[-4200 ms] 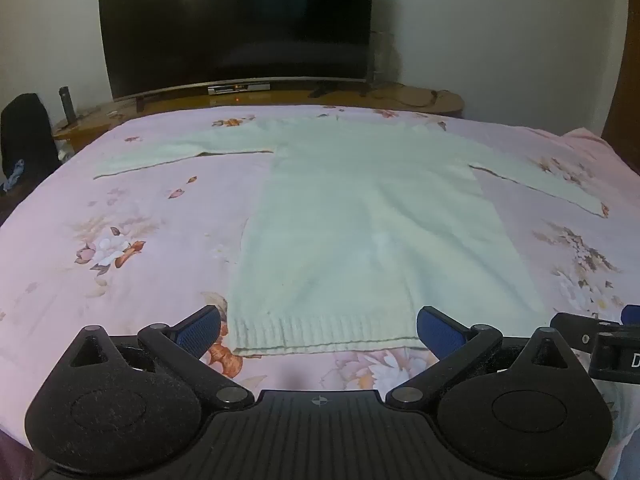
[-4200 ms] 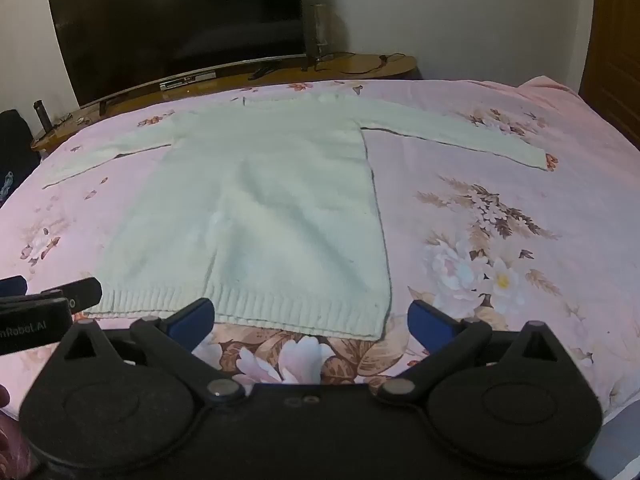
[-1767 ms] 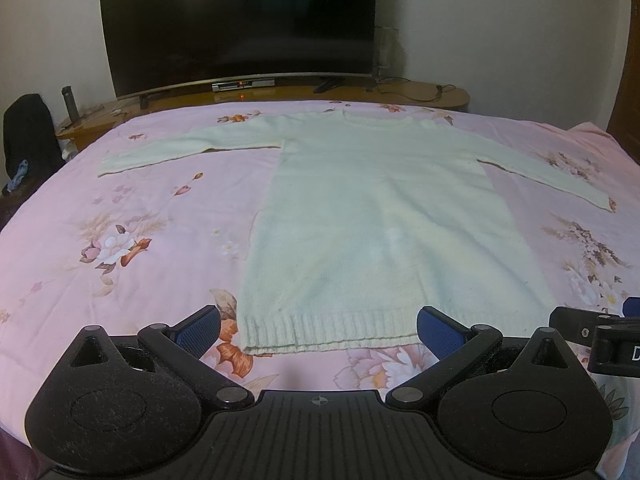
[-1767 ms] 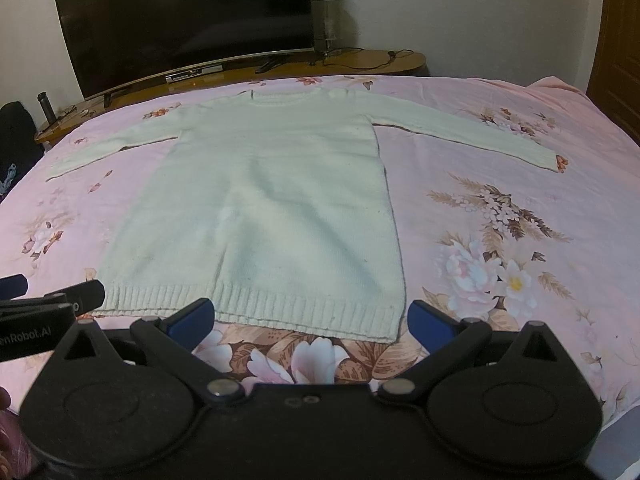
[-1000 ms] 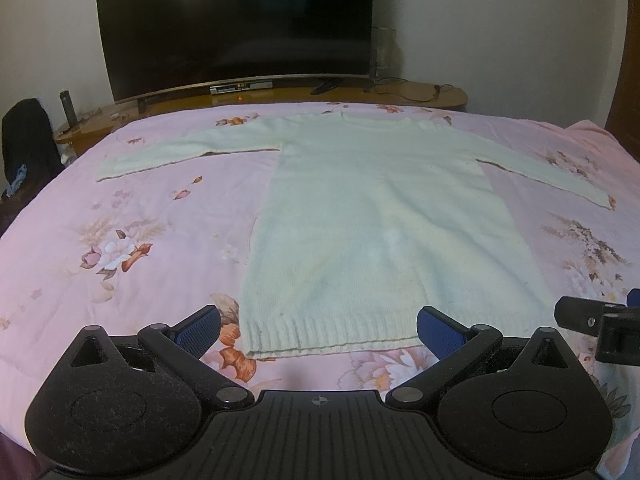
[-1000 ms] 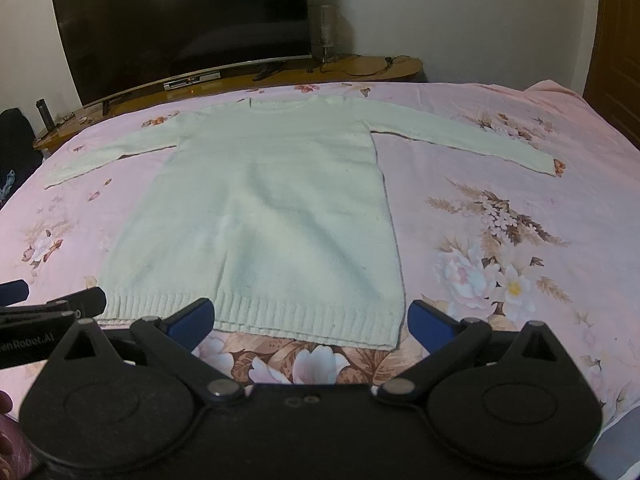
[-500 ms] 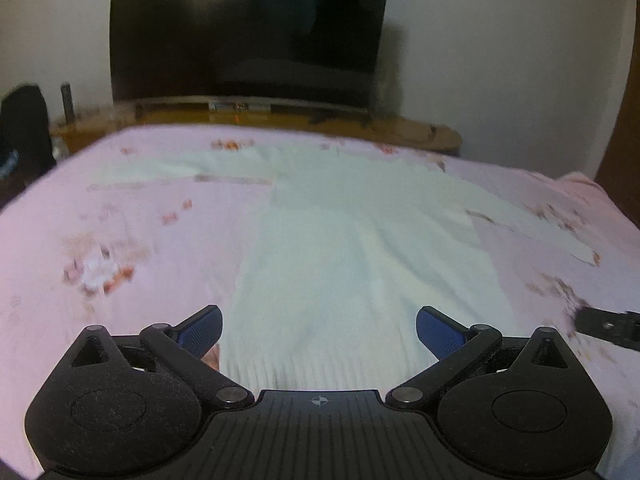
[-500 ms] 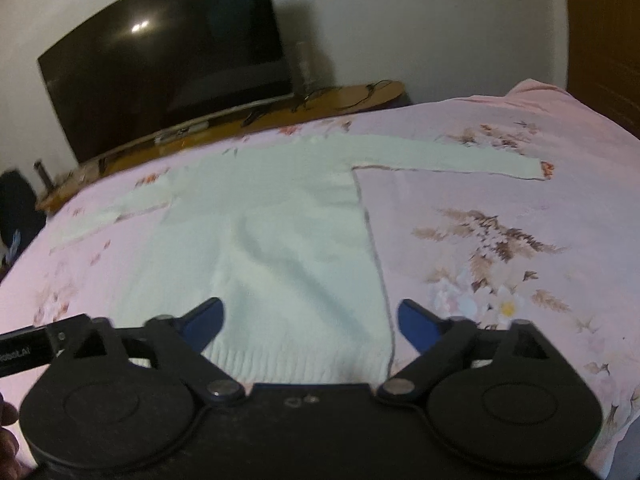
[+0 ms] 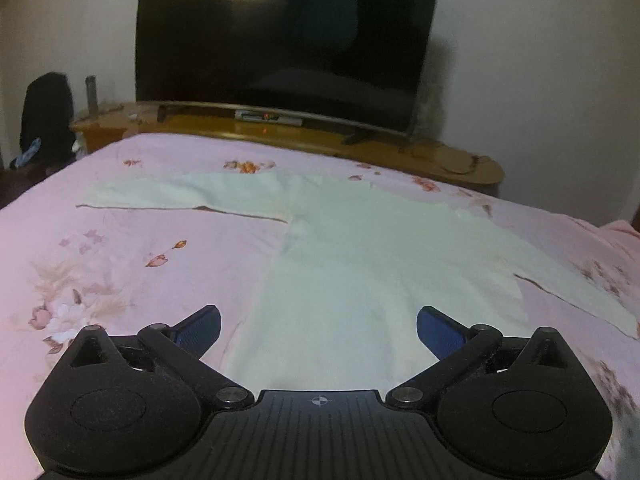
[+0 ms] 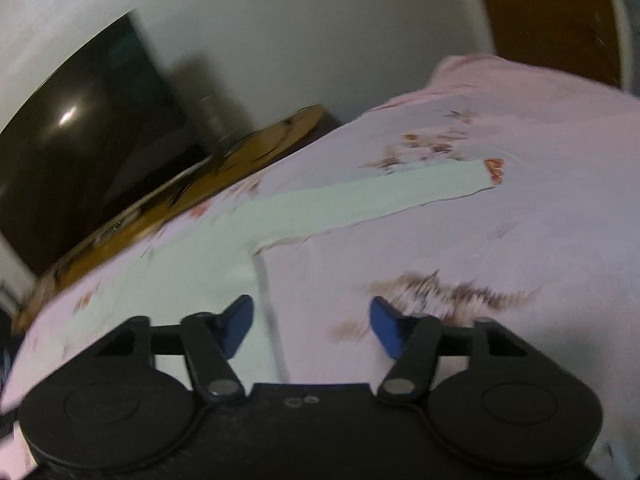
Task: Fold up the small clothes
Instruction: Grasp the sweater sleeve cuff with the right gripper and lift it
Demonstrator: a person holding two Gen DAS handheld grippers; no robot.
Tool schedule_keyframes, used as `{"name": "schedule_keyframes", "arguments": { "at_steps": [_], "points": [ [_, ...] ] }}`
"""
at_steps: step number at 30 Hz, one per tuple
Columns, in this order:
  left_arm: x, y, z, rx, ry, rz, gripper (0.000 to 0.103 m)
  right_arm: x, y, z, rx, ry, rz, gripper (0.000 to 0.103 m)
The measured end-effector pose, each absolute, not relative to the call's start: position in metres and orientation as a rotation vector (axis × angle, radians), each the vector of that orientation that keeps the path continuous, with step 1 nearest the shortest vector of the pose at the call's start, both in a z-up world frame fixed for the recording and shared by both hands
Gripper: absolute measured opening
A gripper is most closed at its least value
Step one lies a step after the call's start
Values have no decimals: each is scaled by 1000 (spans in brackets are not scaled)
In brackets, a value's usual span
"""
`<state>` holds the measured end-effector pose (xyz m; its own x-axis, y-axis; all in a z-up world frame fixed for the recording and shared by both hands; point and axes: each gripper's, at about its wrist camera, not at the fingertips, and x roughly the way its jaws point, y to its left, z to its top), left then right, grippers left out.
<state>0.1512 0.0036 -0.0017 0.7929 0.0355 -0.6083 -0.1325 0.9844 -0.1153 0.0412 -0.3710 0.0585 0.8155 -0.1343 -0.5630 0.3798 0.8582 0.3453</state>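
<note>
Left gripper (image 9: 318, 329), black with blue pads, spread wide and gripping nothing — poised just above the body of the pale mint-white knitted long-sleeved sweater (image 9: 360, 280). Straight ahead of it, flat on the pink floral bedsheet (image 9: 120, 248), the garment's torso; off to the left and farther on, one sleeve stretched out sideways. Beyond the bed edge, a curved wooden TV bench (image 9: 304, 136), then a large dark flat-screen television (image 9: 280, 40) against the white wall.

Right gripper (image 10: 311, 325), likewise parted and empty, tilted, view smeared by motion blur. Between its pads, the sweater's (image 10: 192, 280) right side edge — left pad over knit, right pad over bedsheet (image 10: 520, 240). Ahead and to the right, the other sleeve extended toward its cuff. Farther back on the left, bench (image 10: 200, 184) and television (image 10: 92, 120).
</note>
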Motion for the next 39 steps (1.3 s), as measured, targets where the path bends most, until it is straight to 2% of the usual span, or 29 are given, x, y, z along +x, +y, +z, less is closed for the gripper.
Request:
{"name": "schedule_keyframes", "arguments": {
  "at_steps": [2, 6, 8, 14, 21, 25, 30, 39],
  "points": [
    [170, 2, -8, -162, 653, 108, 103, 64, -405, 48, 536, 528, -328, 49],
    [208, -2, -22, -175, 689, 117, 103, 106, -479, 13, 725, 477, -432, 30],
    [223, -5, -27, -163, 697, 123, 103, 121, -518, -7, 847, 424, -473, 26],
    [260, -7, -43, -160, 761, 174, 103, 150, -584, -62, 1036, 403, -564, 25],
    [269, 3, -54, -150, 797, 215, 103, 156, -600, -88, 1110, 344, -520, 7],
    [268, 15, -58, -180, 804, 216, 103, 160, -609, -93, 1169, 311, -505, 4],
    [269, 38, -57, -180, 782, 222, 103, 175, -612, -80, 1092, 331, -541, 4],
    [282, 88, -61, -160, 758, 214, 103, 179, -581, -29, 932, 287, -570, 4]
  ]
}}
